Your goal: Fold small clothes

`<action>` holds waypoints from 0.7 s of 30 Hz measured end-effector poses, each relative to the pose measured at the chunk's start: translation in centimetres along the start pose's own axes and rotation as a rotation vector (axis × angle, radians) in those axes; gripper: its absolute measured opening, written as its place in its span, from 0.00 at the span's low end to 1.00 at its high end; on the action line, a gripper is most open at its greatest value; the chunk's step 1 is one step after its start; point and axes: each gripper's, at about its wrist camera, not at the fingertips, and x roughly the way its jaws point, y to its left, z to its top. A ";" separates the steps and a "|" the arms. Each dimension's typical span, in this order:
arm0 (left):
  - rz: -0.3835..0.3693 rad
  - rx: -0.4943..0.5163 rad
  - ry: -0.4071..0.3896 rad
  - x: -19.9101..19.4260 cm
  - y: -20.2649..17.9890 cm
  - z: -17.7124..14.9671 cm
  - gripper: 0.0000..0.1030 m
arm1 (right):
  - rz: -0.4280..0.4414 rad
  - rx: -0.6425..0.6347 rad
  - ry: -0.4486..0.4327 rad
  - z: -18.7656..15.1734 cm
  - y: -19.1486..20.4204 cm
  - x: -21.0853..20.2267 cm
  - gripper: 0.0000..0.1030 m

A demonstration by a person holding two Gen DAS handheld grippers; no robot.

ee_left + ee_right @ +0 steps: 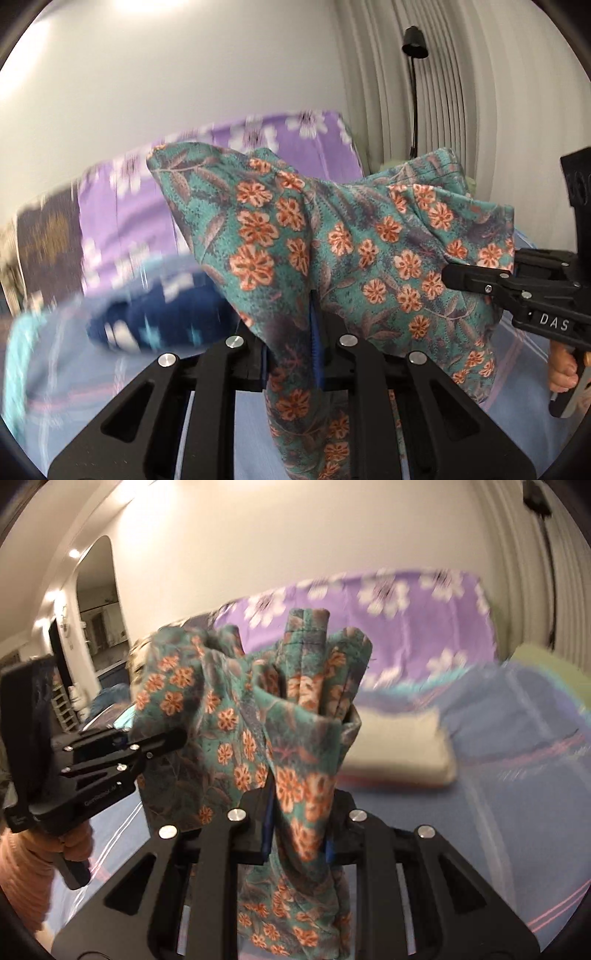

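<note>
A small teal garment with orange flowers [332,243] hangs bunched in the air between both grippers. My left gripper [295,343] is shut on one part of it, cloth spilling out above and below the jaws. My right gripper [299,812] is shut on another part of the same garment [258,716]. The right gripper also shows at the right of the left wrist view [476,280], clamped on the cloth's edge. The left gripper shows at the left of the right wrist view [162,742]. Both are held above the bed.
Below is a bed with a light blue striped sheet [517,830]. A purple flowered pillow [406,627] leans on the wall behind. A folded beige cloth [399,749] and a dark blue garment [159,314] lie on the bed. A black lamp [415,44] stands by the curtain.
</note>
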 end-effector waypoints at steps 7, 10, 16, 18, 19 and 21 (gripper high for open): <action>0.067 0.064 -0.044 5.8 -1.3 8.3 0.17 | -0.145 0.003 -0.071 7.4 -4.1 2.8 0.19; 0.090 0.077 -0.044 8.4 -1.8 10.5 0.17 | -0.191 0.027 -0.077 9.9 -6.2 5.2 0.19; 0.143 0.122 -0.019 15.1 -2.3 12.4 0.17 | -0.250 0.030 -0.045 12.1 -9.5 11.2 0.19; 0.141 0.095 0.004 18.0 -1.7 12.2 0.24 | -0.271 0.043 -0.021 12.3 -10.9 14.0 0.20; 0.160 0.080 0.030 20.1 -1.4 11.6 0.29 | -0.303 0.045 -0.001 12.0 -11.7 15.7 0.28; 0.305 0.124 0.060 23.0 -1.4 9.9 0.67 | -0.452 0.046 0.076 10.2 -13.1 19.2 0.64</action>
